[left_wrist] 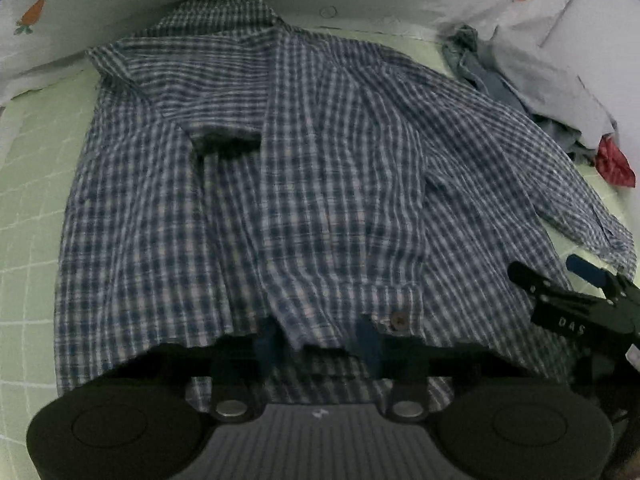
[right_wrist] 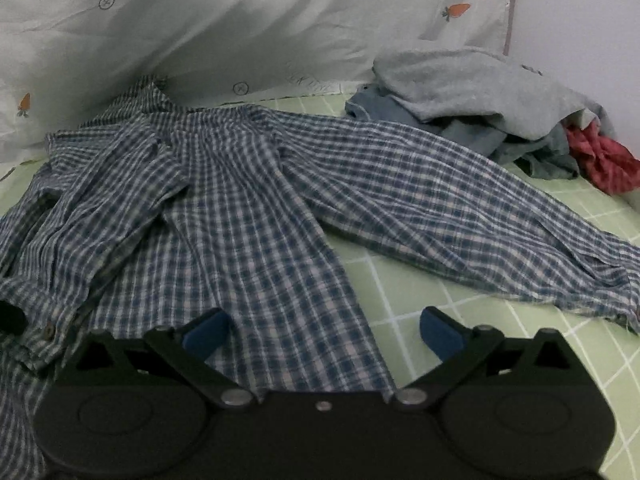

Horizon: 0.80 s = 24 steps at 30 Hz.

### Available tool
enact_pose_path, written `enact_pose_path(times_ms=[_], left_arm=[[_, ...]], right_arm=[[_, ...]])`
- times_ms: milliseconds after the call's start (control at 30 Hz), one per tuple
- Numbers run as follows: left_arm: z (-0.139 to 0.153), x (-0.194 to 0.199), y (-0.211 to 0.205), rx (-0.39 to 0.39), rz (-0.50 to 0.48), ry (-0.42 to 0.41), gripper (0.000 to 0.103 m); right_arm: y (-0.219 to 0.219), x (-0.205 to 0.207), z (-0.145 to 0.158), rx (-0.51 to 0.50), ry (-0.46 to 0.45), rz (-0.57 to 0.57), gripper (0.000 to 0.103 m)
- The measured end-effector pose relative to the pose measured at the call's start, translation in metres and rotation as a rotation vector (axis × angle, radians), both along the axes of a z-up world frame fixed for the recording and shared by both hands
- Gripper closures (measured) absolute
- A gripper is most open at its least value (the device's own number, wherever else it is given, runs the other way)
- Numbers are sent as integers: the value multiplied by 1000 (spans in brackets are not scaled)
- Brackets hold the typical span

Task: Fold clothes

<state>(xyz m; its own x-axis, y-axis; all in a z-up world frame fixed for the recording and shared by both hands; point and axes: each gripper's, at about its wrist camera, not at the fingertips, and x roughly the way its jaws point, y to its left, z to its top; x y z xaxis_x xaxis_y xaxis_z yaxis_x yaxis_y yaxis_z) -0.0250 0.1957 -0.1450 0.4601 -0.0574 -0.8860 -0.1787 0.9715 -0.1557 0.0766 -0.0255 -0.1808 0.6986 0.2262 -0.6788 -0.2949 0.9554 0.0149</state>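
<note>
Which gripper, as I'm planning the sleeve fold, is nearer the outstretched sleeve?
Right. The right gripper hangs over the hem corner, just beside the outstretched sleeve; the left gripper sits at the hem of the plaid shirt, farther across its body.

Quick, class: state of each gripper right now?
Left gripper: jaws shut on the checked shirt, at its hem.
Right gripper: jaws open over the shirt, gripping nothing.

A pale green bedsheet [right_wrist: 460,280] with a grid of thin white lines covers the surface. Along its far edge lies a rumpled white quilt [right_wrist: 280,20], printed with small orange carrots [right_wrist: 456,10] and thin dark circle motifs [right_wrist: 240,88]. Grey piping [right_wrist: 510,8] trims the quilt's right edge.
</note>
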Motion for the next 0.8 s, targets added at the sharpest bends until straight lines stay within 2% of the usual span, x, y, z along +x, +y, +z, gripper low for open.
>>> enact_pose_path(times_ms=[100,233,400,567,800], left_arm=[[8,-6,0,-12,0,-38,98],[21,-17,-5,-1,-4,-97,100],[39,-42,-4,-35,23,-160,100],[54,-79,1,-46,108,-210,101],[54,-129,13,-131,234,-210,101]], right_arm=[[-1,0,2,0,-3,0,0],[-2,-1,2,-1,-1,6,0],[-6,-6,5,15,30,-14,0],[-19,-22,12,29,39,-47,0],[-16,-47,21,36,47,-17,0]])
